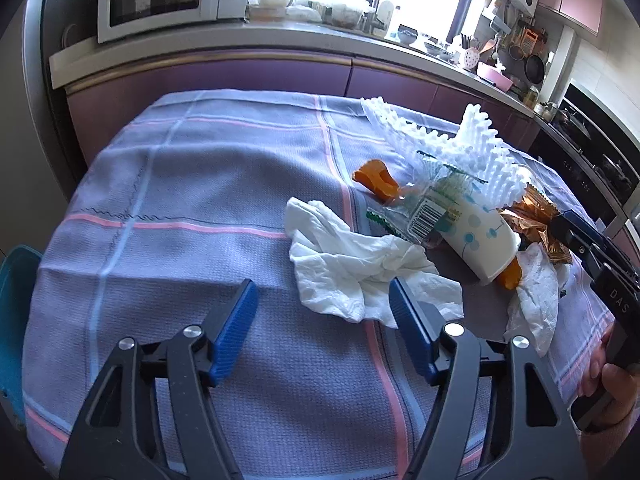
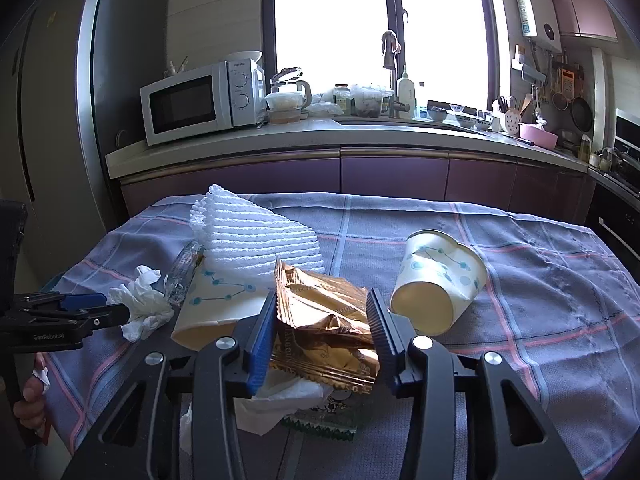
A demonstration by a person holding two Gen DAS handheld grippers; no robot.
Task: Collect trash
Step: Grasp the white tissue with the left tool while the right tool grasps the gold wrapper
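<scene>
The right gripper [image 2: 322, 330] was closed on a gold snack wrapper [image 2: 324, 320], lying between two paper cups [image 2: 438, 282] on the checked tablecloth [image 2: 540, 280]. The left gripper [image 1: 322, 316] was held spread, nothing pinched, beside a crumpled white tissue [image 1: 352, 264].

The black left gripper with blue ribbed pads [image 1: 322, 330] points downward, its jaws apart with nothing between them. The matching right gripper [image 2: 322, 336] has its pads pressed on a gold foil wrapper [image 2: 320, 320].
</scene>
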